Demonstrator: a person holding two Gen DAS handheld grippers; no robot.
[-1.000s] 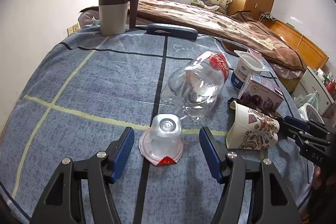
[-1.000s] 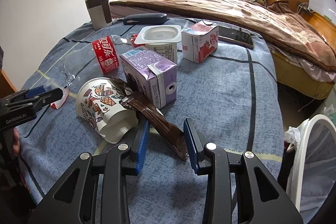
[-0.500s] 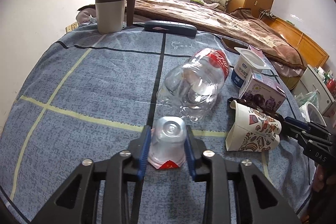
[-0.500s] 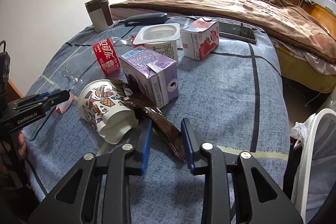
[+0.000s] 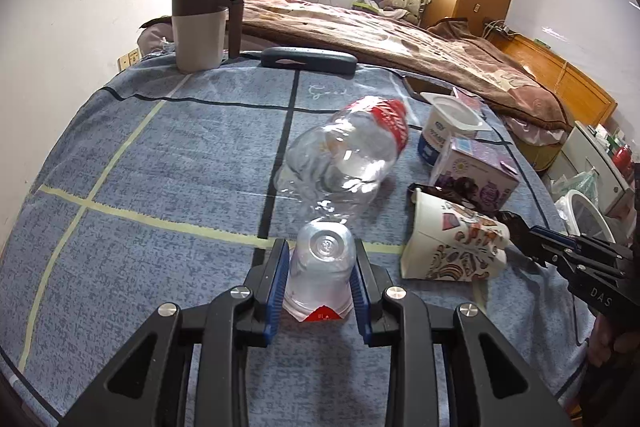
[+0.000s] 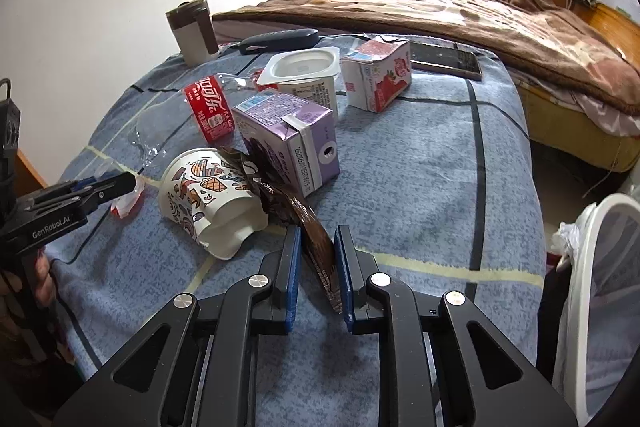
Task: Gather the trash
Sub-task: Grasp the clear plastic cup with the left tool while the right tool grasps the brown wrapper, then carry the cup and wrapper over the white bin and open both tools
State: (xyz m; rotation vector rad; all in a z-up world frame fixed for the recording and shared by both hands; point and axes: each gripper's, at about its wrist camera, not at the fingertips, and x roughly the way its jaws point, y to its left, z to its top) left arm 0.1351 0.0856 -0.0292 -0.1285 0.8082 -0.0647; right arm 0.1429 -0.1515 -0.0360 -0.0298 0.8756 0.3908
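Left claw (image 5: pixel 320 279): angled downward, 2 blue pads clamped on an upturned clear plastic cup (image 5: pixel 322 267). Right claw (image 6: pixel 316 267): angled downward, jaws just closing around a brown foil wrapper (image 6: pixel 308 227).

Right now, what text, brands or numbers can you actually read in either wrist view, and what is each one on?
"GenRobot.AI": side of the left gripper.
"DAS", cut off: side of the right gripper.
"Good", faint script: blue cloth.
White Chinese characters: bottle's red label; small print unreadable.
Purple carton: sideways digits, too blurred.
Yogurt tub, strawberry carton: print too small.
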